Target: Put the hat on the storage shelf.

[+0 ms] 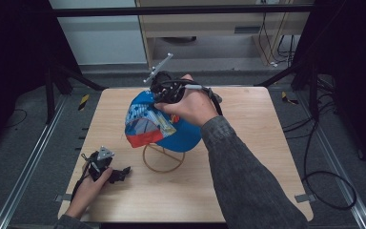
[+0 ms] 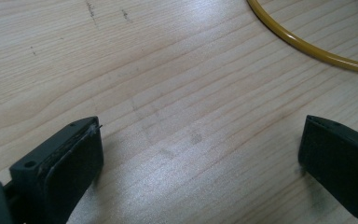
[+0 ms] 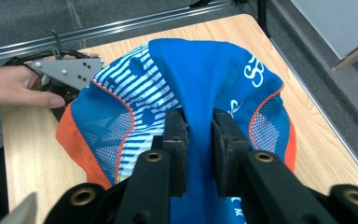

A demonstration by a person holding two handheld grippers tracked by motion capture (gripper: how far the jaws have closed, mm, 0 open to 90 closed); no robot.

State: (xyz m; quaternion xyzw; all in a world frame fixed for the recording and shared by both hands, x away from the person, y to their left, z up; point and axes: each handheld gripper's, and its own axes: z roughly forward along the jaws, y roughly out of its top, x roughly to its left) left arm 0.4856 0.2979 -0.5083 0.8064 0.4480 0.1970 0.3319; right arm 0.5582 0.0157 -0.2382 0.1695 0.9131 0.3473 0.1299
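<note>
Cap [image 1: 164, 124], soft and light-looking, is hanging over the wire stand [image 1: 163, 158] mid-surface, puckering where the right claw [image 3: 199, 140] is clamping its blue crown fabric, while the left claw [image 1: 119, 174] is resting spread apart on the surface [image 1: 248, 157].

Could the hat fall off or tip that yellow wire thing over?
Maybe. The right tongs pinch only a thin fold of the blue cap, so the cloth might slip out and drop. The cap hangs over a light yellow wire stand that nothing holds down; a tug could tip or drag it. The left tongs sit open on the table, too far off to steady it quickly.
</note>
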